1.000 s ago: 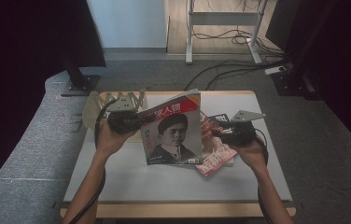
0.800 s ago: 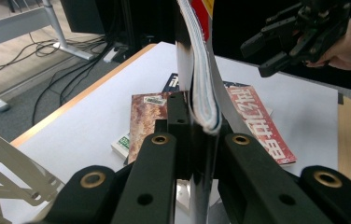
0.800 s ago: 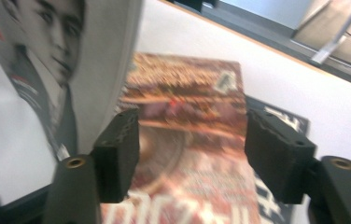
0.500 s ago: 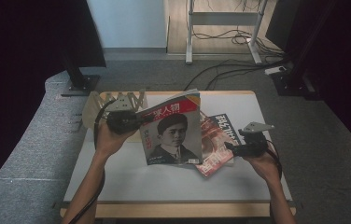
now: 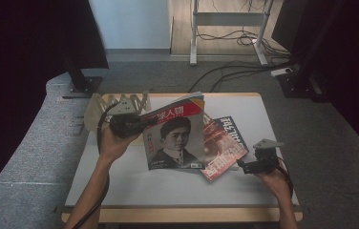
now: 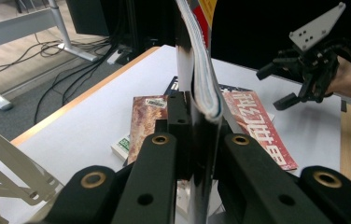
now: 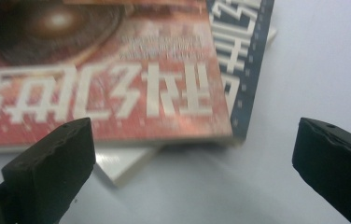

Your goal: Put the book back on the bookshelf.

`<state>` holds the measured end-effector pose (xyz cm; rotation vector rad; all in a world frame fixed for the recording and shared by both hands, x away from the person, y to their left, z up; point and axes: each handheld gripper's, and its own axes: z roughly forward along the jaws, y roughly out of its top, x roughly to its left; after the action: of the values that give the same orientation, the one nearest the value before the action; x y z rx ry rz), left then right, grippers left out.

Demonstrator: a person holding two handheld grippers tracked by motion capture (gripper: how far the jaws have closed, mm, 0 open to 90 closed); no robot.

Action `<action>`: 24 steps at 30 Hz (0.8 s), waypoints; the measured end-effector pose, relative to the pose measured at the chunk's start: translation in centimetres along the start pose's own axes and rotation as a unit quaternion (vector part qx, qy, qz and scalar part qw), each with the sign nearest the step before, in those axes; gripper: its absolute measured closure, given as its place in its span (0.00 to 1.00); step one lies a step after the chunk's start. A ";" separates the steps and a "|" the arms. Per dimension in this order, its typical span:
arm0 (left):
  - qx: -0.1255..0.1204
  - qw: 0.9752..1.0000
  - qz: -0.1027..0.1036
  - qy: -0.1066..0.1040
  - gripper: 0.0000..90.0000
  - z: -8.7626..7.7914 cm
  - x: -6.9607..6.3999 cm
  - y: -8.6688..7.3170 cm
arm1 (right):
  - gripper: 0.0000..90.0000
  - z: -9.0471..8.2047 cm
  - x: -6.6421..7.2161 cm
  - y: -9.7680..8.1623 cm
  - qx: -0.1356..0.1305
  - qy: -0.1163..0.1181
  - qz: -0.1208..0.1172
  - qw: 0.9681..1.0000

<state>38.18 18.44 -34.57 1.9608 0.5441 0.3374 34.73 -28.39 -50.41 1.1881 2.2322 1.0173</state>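
Left claw [image 5: 137, 123] clamps magazine [image 5: 175, 138] spine edge; floppy, light, sags. Right claw [image 5: 244, 168] wide, just opening, empty, right of magazine.

A wooden rack [image 5: 115, 102] is standing at the white surface's [image 5: 168, 183] far left corner. Cables [image 5: 225, 71] are trailing across the grey floor [image 5: 349, 157] beyond, beside a metal frame [image 5: 230, 19].

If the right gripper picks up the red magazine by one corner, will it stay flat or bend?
The red magazine looks thin and soft-covered, so it would probably droop from a corner grip. The portrait magazine in the left gripper already curves at its spine. Its glossy cover may slip between the open right gripper's jaws.
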 end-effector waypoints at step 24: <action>-0.013 1.000 -0.018 -0.010 0.96 -2.5 -0.2 1.2 | 0.00 1.4 0.3 -3.2 0.029 -0.001 0.010 1.000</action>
<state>37.12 19.82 -32.35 1.9242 0.5587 0.3007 33.77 -28.70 -53.75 1.2379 2.2668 0.9648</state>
